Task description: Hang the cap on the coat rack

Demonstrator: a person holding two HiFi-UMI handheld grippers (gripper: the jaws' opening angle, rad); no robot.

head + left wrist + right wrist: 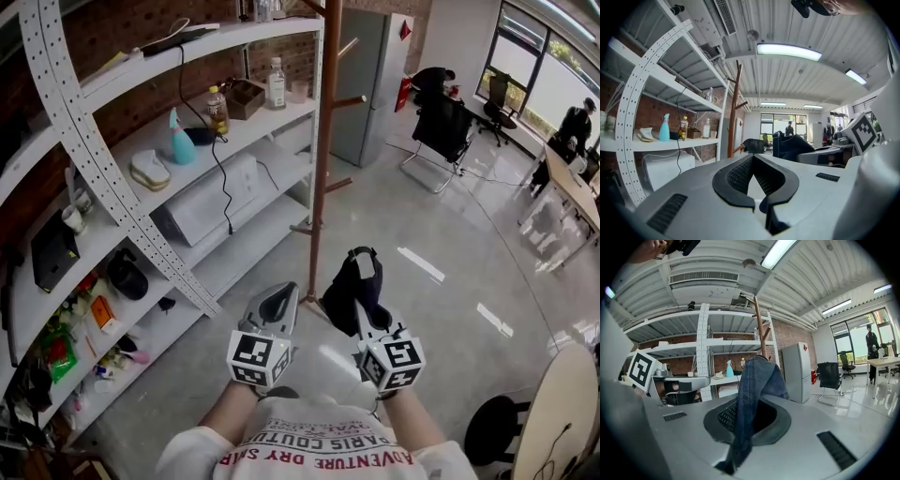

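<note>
Clamping a fold of the dark blue denim cap [757,380], the right gripper [749,414] has its fingers clenched on the cloth. The cap stands up and droops over them, just in front of the person's chest. Beside it, the left gripper [753,159] carries nothing, and its fingers are clenched tip to tip on air.

The cap looks light and soft. Its fabric buckles and sags on either side of the pinch, so it will likely flop and swing when carried, with no risk of breaking. A hold on the stiffer brim or the back band would probably steer it better than loose crown cloth. I cannot tell which part is pinched now. The free gripper could spread the opening for a peg.

Ahead, across the bare glossy grey floor [441,248], stands the tall brown wooden coat rack [323,141] with short slanted pegs [349,101]. The white metal shelving unit [267,141] crowds the rack's left side, so the open room for an approach lies to the right. A tall grey cabinet [370,84] and a black office chair [441,127] stand farther back, well apart from the rack.
</note>
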